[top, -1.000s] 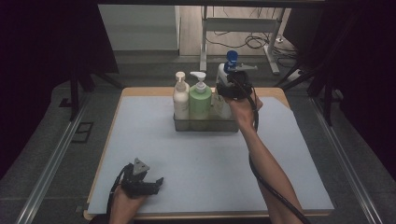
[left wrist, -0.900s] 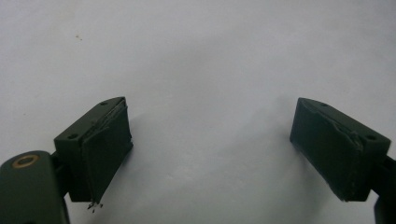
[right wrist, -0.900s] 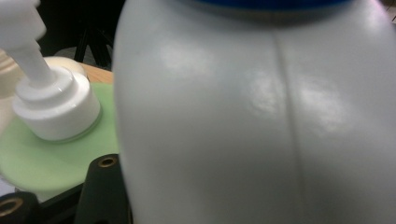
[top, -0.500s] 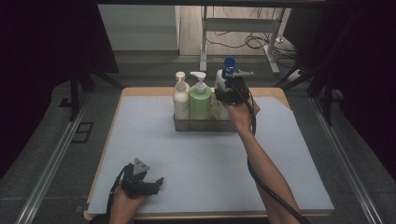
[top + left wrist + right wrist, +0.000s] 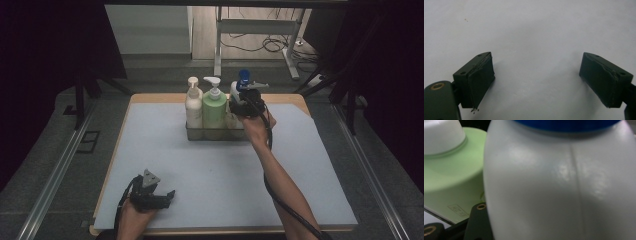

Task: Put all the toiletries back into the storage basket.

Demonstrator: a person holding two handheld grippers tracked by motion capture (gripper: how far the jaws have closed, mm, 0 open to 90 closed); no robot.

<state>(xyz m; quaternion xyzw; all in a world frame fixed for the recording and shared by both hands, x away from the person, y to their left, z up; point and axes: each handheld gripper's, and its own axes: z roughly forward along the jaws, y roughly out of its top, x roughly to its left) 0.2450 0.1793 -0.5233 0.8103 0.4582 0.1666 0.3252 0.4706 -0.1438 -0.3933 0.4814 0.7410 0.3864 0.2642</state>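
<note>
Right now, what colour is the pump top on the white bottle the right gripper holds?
Blue pump top on the white plastic bottle; clearest in the high view.

Three bottles point(image 5: 215, 102) in rack point(image 5: 215, 134) (abreast)

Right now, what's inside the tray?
The tray holds a cream bottle, a green bottle and a blue-capped white bottle, which the right hand-held gripper mostly covers. Tray floor hidden.

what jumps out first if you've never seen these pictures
Three pump bottles stand in a row in a clear tray at the table's far edge: cream, green, and a white bottle with a blue top. The right gripper grips that white bottle, while the left gripper rests open on the mat, near the front.
</note>
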